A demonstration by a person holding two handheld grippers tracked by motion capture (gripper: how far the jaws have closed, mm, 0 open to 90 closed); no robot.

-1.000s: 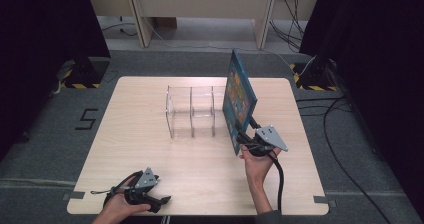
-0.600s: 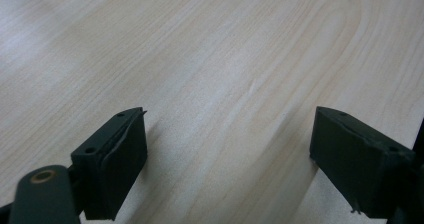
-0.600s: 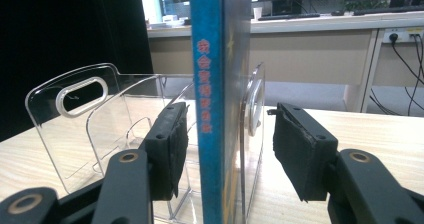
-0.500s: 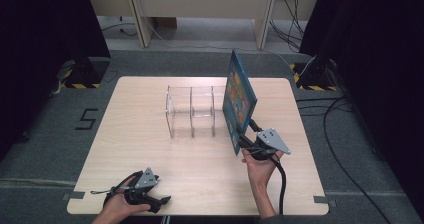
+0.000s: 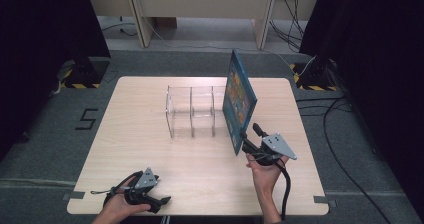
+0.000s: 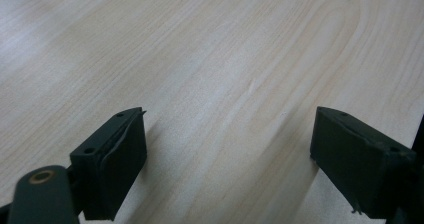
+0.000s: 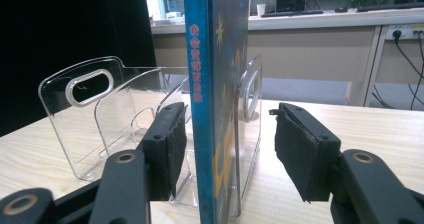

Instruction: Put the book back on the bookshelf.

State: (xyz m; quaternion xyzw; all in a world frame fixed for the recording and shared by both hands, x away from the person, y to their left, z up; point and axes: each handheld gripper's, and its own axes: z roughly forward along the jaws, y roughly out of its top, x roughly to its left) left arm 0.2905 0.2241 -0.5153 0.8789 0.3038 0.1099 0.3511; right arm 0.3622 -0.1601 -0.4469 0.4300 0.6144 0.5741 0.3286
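A blue picture book stands on edge at the right end of a clear acrylic rack, leaning a little. My right gripper reaches to its near lower corner. In the right gripper view the book's spine rises between the jaws with a gap on each side; the jaws have just been opening and the pads do not press on it. The rack's dividers show to the left of the book. My left gripper rests near the table's front edge, open over bare wood.
The light wooden table stands on grey carpet. Black curtains hang at both sides, and cables lie on the floor at the right. A desk frame stands behind the table.
The right gripper has eased back a little toward the near edge while the book stays standing at the rack. The left hand and gripper have not moved.
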